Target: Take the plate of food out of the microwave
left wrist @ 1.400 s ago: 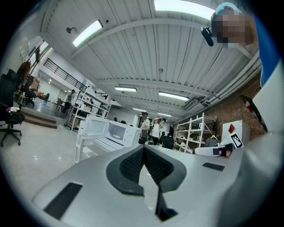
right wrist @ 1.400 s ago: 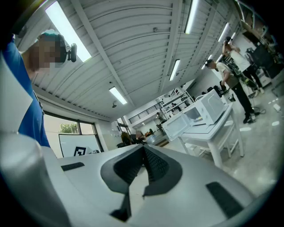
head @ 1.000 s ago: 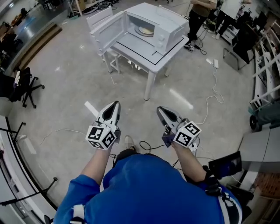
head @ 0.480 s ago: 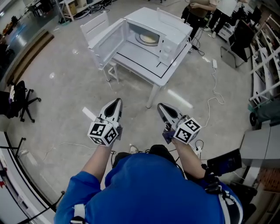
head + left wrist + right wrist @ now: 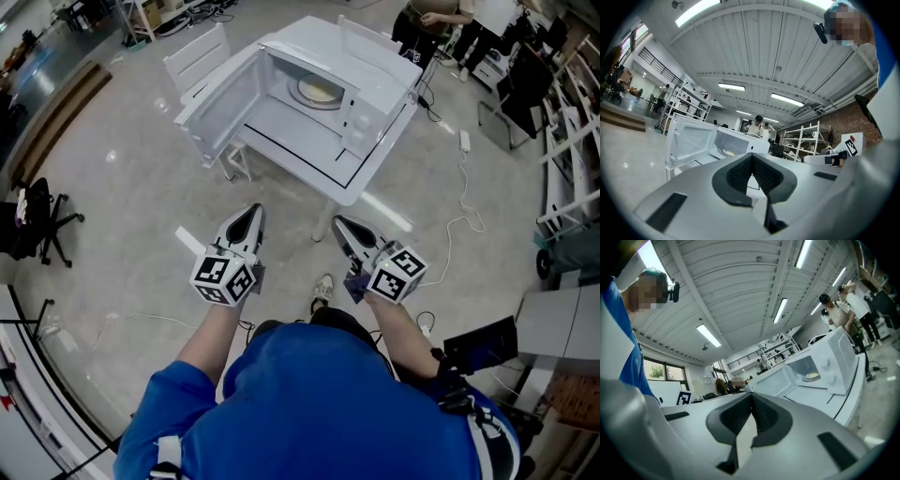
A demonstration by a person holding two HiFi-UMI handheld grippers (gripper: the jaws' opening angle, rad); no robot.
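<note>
A white microwave (image 5: 361,70) stands on a white table (image 5: 352,178), its door (image 5: 220,98) swung wide to the left. Inside lies a plate of food (image 5: 319,91), also seen as the plate (image 5: 727,152) in the left gripper view and the plate (image 5: 812,376) in the right gripper view. My left gripper (image 5: 254,212) and right gripper (image 5: 337,223) hang side by side over the floor, short of the table's near edge, both pointing at the microwave. Each is shut with nothing held; the left gripper (image 5: 751,157) and right gripper (image 5: 751,396) show their pads meeting.
A white chair (image 5: 199,54) stands left of the table, behind the door. A black office chair (image 5: 37,220) sits at far left. Cables (image 5: 459,211) trail over the floor to the right. People (image 5: 427,23) stand behind the table; shelving (image 5: 572,141) lines the right side.
Both grippers have moved together toward the table, staying shut. The microwave and table sit larger and closer in the head view.
</note>
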